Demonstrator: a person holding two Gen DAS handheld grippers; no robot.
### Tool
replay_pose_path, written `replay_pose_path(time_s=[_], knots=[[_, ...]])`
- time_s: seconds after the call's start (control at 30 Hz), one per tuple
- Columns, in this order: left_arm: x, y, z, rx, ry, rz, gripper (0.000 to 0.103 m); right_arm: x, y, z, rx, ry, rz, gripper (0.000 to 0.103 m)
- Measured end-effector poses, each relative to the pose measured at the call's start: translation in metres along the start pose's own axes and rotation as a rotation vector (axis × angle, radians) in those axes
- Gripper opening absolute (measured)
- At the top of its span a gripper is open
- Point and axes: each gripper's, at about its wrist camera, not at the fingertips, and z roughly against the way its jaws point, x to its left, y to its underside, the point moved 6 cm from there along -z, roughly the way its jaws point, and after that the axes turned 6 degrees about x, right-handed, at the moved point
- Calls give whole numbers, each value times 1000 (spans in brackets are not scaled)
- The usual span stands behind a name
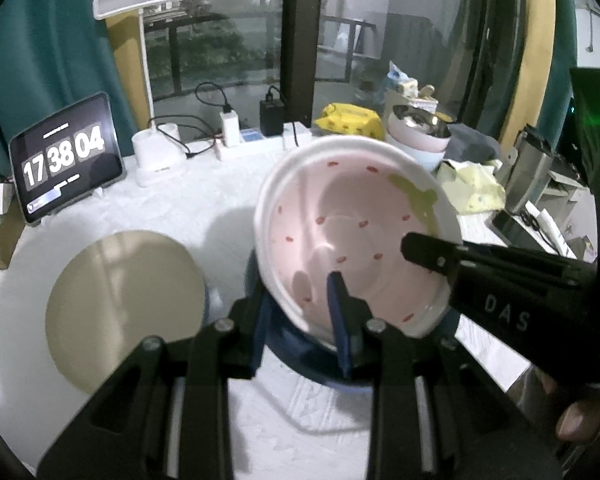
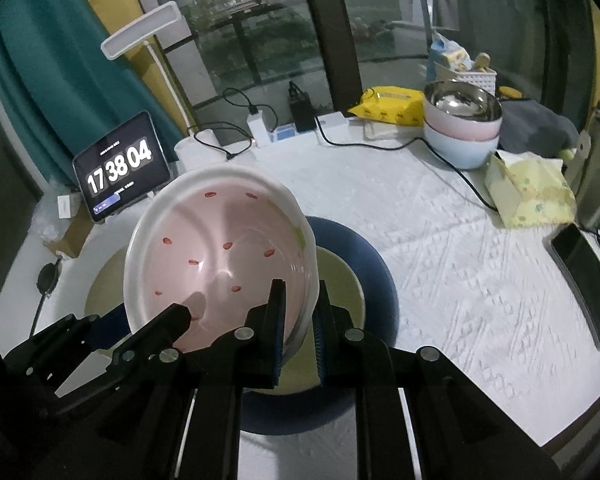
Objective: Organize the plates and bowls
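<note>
We pinch the tilted pink bowl's (image 2: 220,264) rim with left gripper (image 1: 300,316) and right gripper (image 2: 298,320); it looks glossy, stiff, breakable.

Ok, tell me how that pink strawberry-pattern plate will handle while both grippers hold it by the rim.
The pink plate looks rigid, keeping its shape while tilted. Its glossy surface suggests it could slip in the thin rim pinches of the left gripper and right gripper. It is probably breakable if dropped onto the blue plate beneath.
</note>
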Motion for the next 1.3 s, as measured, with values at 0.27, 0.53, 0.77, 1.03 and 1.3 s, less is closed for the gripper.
replay_pose_path(time_s=[0.27, 0.53, 0.77, 1.03, 1.3], knots=[[-8, 7, -14, 44, 2, -11, 29, -13, 8, -10, 34, 8, -13, 14], [-10, 13, -26, 87, 9, -11, 29, -19, 14, -20, 75, 9, -27, 14], [-7, 16, -32, 108, 18, 6, 31, -19, 16, -22, 88, 6, -26, 17], [-5, 15, -32, 100, 14, 13, 33, -16, 17, -24, 91, 2, -25, 20], [0, 13, -29, 91, 17, 21, 34, -12, 13, -24, 83, 5, -12, 28]])
